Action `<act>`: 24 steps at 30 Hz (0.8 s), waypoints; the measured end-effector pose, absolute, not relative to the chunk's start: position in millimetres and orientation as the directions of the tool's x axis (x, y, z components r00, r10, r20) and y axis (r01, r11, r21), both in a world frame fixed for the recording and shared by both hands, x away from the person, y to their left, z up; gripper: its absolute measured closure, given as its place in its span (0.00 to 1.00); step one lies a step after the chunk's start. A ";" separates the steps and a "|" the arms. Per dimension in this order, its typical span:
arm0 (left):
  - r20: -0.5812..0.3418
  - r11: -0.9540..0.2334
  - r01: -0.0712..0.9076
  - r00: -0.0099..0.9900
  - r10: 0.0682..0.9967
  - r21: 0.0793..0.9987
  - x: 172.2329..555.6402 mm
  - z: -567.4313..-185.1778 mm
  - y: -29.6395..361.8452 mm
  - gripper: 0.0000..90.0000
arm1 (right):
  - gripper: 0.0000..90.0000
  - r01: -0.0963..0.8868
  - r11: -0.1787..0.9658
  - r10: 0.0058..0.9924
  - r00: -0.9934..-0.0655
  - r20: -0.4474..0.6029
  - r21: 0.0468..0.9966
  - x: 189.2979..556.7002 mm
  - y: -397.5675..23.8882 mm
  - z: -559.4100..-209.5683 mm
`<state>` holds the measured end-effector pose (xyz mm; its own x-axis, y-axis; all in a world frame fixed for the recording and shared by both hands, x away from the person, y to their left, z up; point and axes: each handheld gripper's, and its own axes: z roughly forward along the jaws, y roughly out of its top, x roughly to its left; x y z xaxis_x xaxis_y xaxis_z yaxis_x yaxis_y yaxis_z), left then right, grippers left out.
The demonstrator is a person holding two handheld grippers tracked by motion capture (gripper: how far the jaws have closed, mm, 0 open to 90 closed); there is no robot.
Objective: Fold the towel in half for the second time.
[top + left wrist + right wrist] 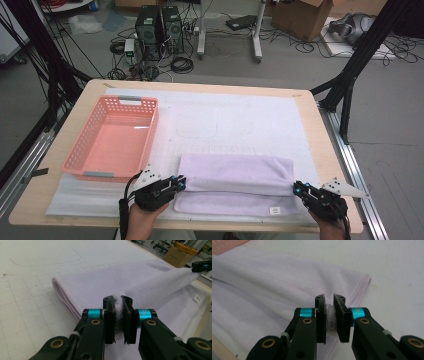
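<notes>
In the high view, pink basket point(112, 137), beside lilac towel point(235, 175)

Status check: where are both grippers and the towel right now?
Left gripper and right gripper each shut on a towel corner, near edge. Towel folded over, upper layer lying on lower. Pink basket off left, not in the way.

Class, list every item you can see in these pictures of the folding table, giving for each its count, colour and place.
towel: one, pale lilac, folded over on the near half of the mat
basket: one, pink, on the table's left side
mat: one, white, covering most of the table
table: one, light wood, centre
computer towers: two, black, on the floor beyond the table
cardboard box: one, brown, floor at back right
left gripper: one, black, clamped on the towel's left edge
right gripper: one, black, clamped on the towel's right edge
</notes>
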<state>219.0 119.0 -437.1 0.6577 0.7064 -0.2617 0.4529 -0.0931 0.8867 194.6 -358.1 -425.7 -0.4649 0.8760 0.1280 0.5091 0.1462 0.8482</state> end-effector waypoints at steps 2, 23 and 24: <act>-0.272 -0.084 0.460 0.652 0.708 0.884 213.1 -438.7 119.5 0.91 | 0.89 0.507 0.154 0.875 -0.468 0.121 0.848 187.3 -357.6 -426.1; -0.324 -0.009 0.499 0.575 0.751 0.866 189.7 -439.5 127.6 0.53 | 0.71 0.512 0.157 0.871 -0.474 0.125 0.844 161.1 -360.2 -429.1; -0.313 -0.023 0.500 0.575 0.756 0.866 190.6 -440.3 126.0 0.53 | 0.72 0.526 0.186 0.867 -0.486 0.114 0.830 165.4 -356.5 -432.6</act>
